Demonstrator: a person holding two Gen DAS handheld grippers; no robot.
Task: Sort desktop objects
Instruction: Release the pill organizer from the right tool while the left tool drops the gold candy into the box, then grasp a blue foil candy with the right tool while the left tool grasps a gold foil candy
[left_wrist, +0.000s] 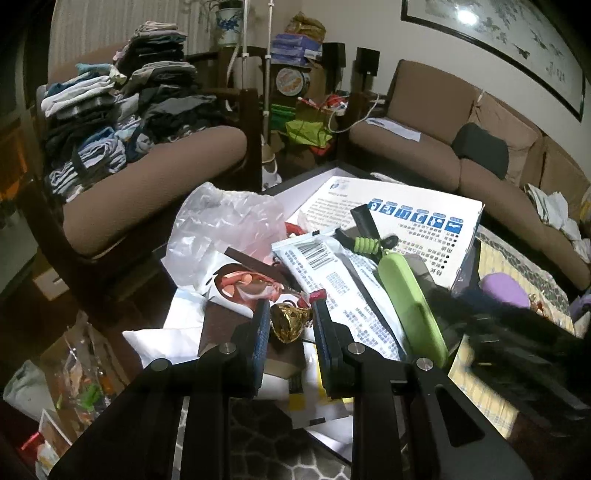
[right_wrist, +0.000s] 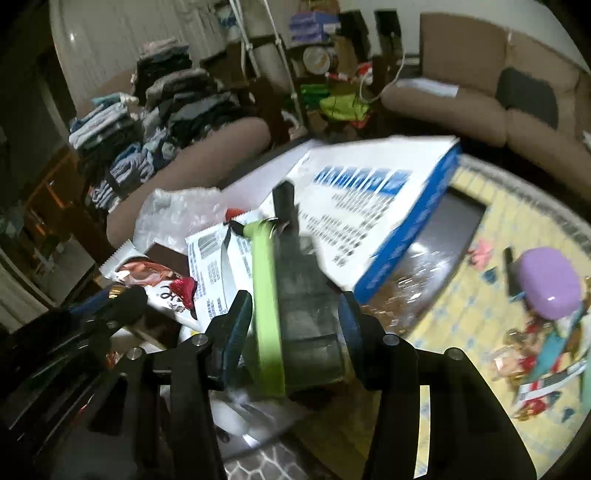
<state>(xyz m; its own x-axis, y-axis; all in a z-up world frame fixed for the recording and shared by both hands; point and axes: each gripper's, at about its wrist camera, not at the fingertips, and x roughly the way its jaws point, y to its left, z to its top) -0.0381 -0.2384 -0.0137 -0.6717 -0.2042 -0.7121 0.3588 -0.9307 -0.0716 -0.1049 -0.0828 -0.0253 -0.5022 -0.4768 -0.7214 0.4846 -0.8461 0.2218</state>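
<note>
Left gripper (left_wrist: 290, 325) is clamped on a small gold foil-wrapped object (left_wrist: 290, 324), just above the cluttered table (right_wrist: 461, 332). Right gripper (right_wrist: 295, 325) straddles a green-and-grey case (right_wrist: 295, 314) lying on the pile; whether its pads press cannot be told. Step in hand appears to be pick-up; next, each item needs lifting clear to its sorting spot.

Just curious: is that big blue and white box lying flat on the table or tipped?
Tipped. The blue and white box leans on the clutter pile, far edge raised.
</note>
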